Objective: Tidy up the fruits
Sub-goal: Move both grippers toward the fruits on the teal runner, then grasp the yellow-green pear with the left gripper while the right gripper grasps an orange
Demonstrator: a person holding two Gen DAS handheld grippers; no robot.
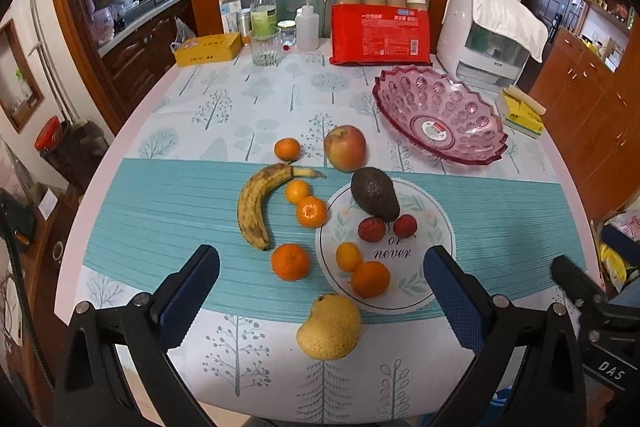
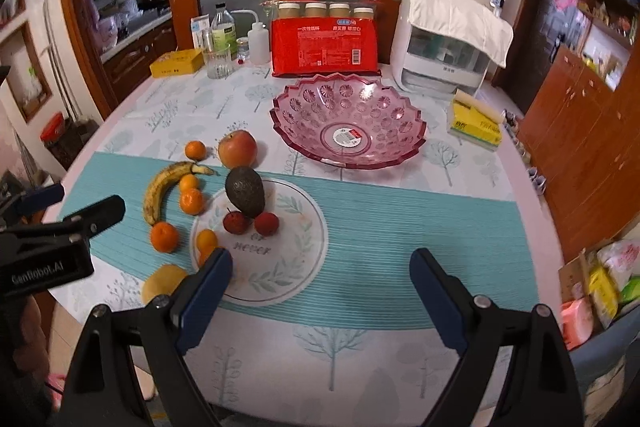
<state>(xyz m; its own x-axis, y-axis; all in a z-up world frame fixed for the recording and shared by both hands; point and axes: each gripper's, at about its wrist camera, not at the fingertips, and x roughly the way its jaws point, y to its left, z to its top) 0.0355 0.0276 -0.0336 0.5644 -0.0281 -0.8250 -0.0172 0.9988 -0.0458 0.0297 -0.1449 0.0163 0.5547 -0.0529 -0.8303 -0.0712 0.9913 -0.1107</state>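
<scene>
Fruit lies loose on the teal mat: a spotted banana (image 1: 256,205), an apple (image 1: 345,147), an avocado (image 1: 375,193), two red lychees (image 1: 371,229), several tangerines (image 1: 290,261) and a yellow mango (image 1: 329,327). An empty pink glass bowl (image 1: 440,115) stands at the back right. My left gripper (image 1: 320,263) is open above the near fruit, holding nothing. My right gripper (image 2: 320,263) is open and empty over the mat, right of the fruit. The right wrist view shows the bowl (image 2: 347,121), the avocado (image 2: 245,190) and the apple (image 2: 237,149).
A white round mat (image 1: 424,227) with lettering lies under some fruit. At the back stand a red package (image 1: 380,35), a white appliance (image 1: 488,35), a glass (image 1: 264,47), bottles and a yellow box (image 1: 208,49). A yellow tissue pack (image 1: 520,111) sits by the bowl.
</scene>
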